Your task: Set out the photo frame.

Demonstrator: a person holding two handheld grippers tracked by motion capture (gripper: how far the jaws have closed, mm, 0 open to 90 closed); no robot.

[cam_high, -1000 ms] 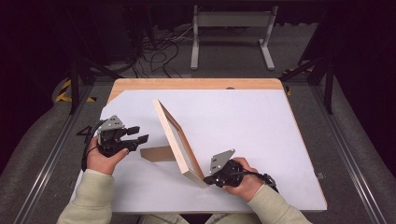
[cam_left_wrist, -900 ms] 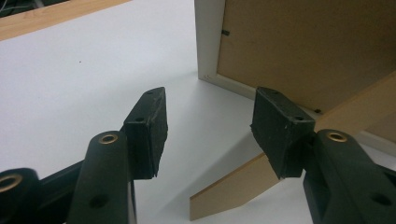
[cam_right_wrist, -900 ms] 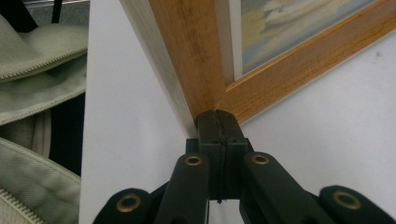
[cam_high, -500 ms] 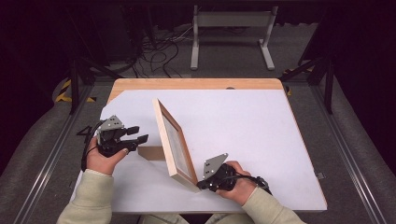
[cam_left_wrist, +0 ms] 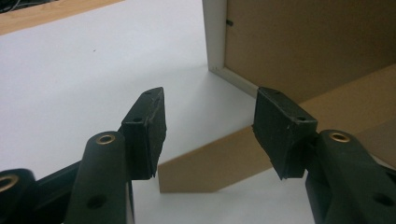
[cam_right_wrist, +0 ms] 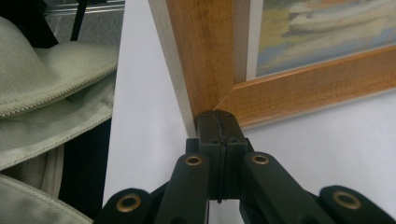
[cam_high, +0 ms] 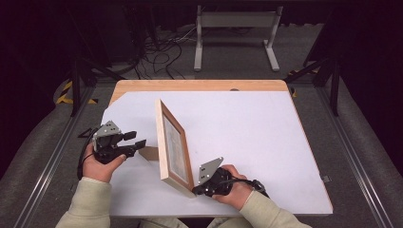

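The picture frame (cam_high: 172,145) is nudged at its near corner by the closed right gripper (cam_high: 196,191); the open left gripper (cam_high: 136,143), holding nothing, should be kept behind the prop leg (cam_high: 150,153), and pushing kept gentle.
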